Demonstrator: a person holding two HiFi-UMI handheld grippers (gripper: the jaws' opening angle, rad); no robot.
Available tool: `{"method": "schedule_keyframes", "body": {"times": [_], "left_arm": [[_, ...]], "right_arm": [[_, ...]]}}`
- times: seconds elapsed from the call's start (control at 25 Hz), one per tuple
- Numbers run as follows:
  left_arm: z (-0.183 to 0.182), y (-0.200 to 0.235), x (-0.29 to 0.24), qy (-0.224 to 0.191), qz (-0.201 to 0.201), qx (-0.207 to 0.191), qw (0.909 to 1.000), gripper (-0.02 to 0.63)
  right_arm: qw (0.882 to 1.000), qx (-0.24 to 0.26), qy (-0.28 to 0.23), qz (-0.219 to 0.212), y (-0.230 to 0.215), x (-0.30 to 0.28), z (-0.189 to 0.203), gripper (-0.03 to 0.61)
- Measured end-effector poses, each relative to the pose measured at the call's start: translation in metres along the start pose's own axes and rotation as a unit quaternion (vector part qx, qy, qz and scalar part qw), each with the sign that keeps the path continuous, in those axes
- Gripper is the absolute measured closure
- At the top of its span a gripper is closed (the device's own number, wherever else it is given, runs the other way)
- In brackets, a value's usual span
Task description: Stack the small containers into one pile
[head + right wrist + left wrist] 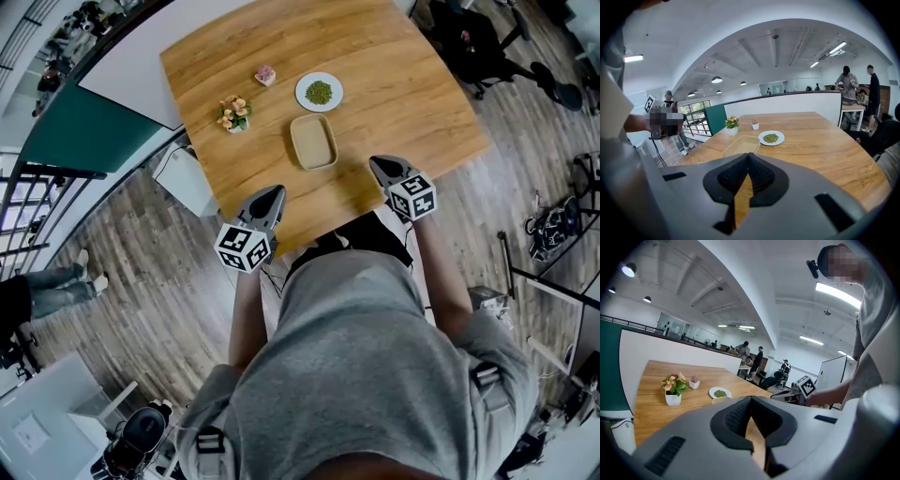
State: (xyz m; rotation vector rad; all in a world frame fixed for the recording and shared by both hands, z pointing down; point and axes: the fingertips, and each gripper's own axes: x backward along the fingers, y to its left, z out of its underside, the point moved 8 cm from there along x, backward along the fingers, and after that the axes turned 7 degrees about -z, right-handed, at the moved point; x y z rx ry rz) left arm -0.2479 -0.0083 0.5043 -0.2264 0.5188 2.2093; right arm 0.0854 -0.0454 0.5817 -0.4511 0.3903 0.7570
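We read no words or numbers; the left gripper's cube [244, 247] and right gripper's cube [413, 196] show only square markers.

The head view looks steeply down from high above the grey-shirted person [366, 356]. It takes in the whole square light-wood table [403, 103] and the plank floor [112, 234] around it.

The camera on the left gripper [276, 191] sits low by the table's near left corner and faces almost level across the top toward the far office. The camera on the right gripper [377, 163] sits at the near edge further right, also close to the tabletop.

All three views share the rectangular beige tray [313, 142], the round white plate of green bits [319, 92] and the white pot of orange flowers [234, 113]. Each gripper view catches the other gripper at its side.
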Motion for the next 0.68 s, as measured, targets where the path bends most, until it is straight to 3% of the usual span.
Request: {"method": "schedule_keyframes", "body": {"times": [0.68], "left_arm": [[-0.005, -0.004, -0.013, 0.010, -0.008, -0.006, 0.9999, 0.595]], "right_arm": [[1.000, -0.007, -0.010, 0.007, -0.014, 0.005, 0.002, 0.574]]}}
